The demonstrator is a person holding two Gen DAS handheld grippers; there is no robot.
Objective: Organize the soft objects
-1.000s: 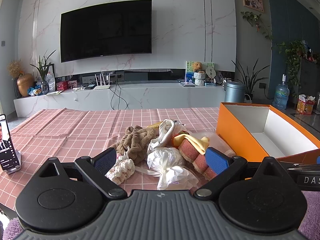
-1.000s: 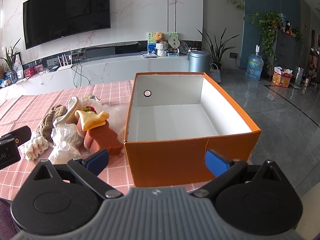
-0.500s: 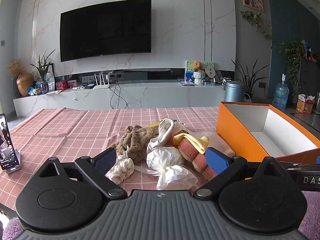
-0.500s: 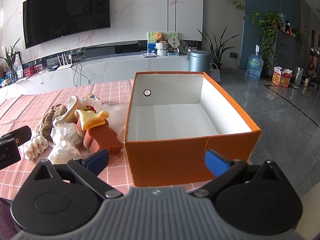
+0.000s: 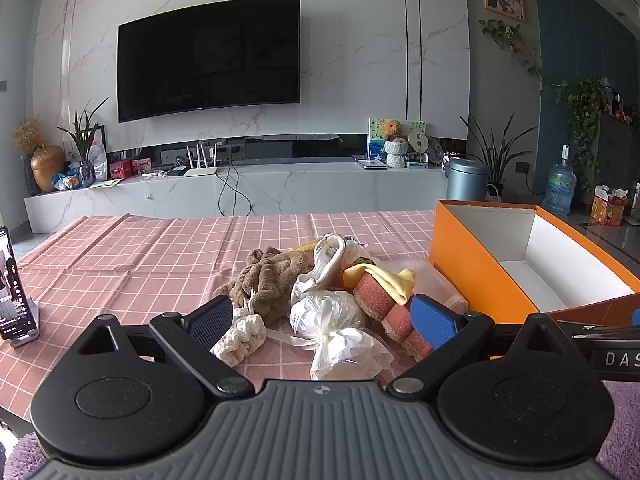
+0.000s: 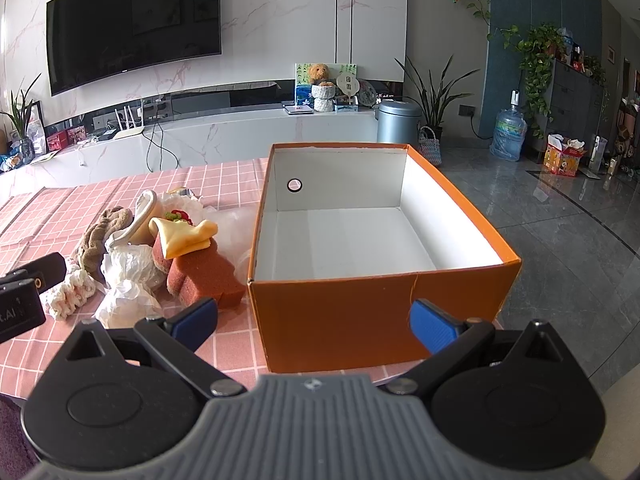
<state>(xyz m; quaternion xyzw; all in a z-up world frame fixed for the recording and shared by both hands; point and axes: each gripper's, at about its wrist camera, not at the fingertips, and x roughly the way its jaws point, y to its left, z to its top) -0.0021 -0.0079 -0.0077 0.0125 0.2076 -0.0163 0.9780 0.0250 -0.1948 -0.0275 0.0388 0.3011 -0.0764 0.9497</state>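
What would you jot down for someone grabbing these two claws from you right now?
Left claw: open, holding nothing, pointed at the pile.
Right claw: open, holding nothing, facing the orange box.
Pile on the pink cloth, left of the box: brown towel, knit piece, white bag, sponge under a yellow cloth.
Done: nothing, the box is empty.
Left: move every soft item into the box.

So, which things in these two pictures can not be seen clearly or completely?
- Phone: left wrist view, cut off by the left edge; screen too small to read.
- Red-and-green item: right wrist view, mostly under the yellow cloth.
- Brown sponge: left wrist view, near end hidden behind the left gripper.
- Orange box: right wrist view, lower front wall behind the right gripper.
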